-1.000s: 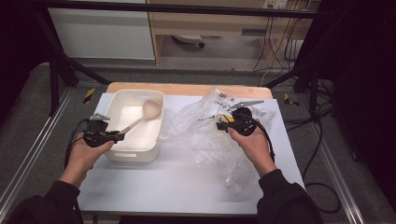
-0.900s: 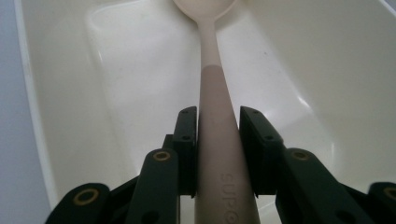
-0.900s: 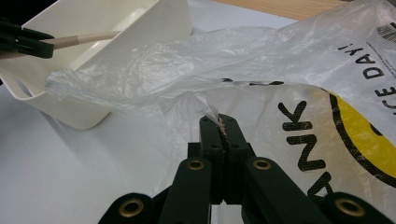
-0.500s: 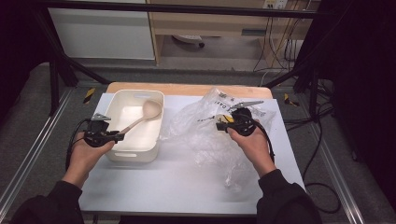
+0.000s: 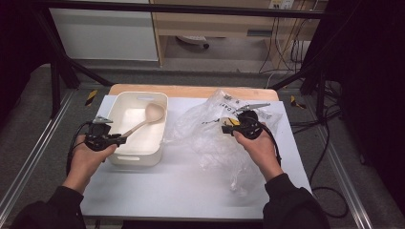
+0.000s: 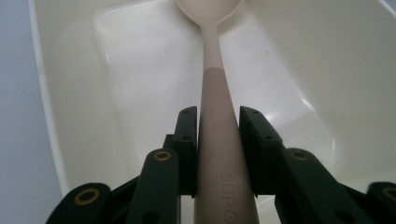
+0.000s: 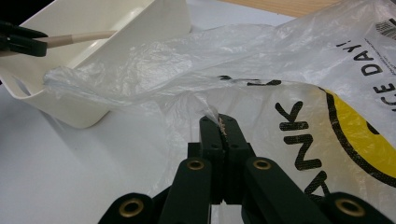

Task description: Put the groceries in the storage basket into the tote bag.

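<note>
A beige spoon (image 5: 143, 121) reaches over the white bin (image 5: 114, 157) with its bowl inside. My left gripper (image 5: 118, 139) is shut on the spoon's handle (image 6: 218, 154) at the bin's near left corner, both pads pressing its sides. A clear plastic bag (image 5: 210, 133) with black print and a yellow mark lies crumpled right of the bin. My right gripper (image 5: 225, 125) is shut on a fold of the bag (image 7: 219, 122), jaws together with thin film pinched between them.
The white bin (image 7: 93, 51) and bag rest on a white table sheet (image 5: 181, 186) over a wooden top. Bare sheet lies toward the front edge. Metal rails run along both sides, and cables hang at the right.
</note>
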`<state>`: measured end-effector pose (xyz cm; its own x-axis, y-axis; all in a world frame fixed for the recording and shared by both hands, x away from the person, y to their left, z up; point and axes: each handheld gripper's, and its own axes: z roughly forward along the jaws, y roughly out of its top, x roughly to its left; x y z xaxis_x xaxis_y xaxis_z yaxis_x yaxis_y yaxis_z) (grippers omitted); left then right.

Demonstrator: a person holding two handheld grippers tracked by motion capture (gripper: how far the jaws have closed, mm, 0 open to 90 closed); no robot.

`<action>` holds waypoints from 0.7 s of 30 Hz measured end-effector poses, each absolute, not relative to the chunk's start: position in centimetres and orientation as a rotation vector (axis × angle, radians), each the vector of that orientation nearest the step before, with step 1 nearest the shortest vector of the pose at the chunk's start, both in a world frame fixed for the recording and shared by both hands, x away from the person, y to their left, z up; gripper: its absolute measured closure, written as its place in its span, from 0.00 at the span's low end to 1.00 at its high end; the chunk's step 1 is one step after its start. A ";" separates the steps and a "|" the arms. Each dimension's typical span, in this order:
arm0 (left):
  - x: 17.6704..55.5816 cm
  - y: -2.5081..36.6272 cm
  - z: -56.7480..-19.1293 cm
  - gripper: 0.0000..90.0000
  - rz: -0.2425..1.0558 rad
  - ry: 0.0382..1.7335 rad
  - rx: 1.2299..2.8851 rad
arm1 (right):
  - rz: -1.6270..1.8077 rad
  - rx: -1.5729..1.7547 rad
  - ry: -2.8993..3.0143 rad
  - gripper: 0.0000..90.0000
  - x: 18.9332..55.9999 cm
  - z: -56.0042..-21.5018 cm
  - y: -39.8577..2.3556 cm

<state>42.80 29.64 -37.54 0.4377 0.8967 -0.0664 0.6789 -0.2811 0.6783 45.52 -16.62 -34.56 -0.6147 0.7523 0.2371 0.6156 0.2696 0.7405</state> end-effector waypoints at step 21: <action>42.7 29.8 -37.7 0.76 0.425 1.317 2.065 | 1.264 1.292 2.373 1.00 45.5 -34.8 -16.5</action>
<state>42.73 29.82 -37.70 0.4445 0.8932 -0.0682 0.6845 -0.2896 0.6690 45.50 -16.50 -34.80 -0.6147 0.7516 0.2392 0.6178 0.2702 0.7385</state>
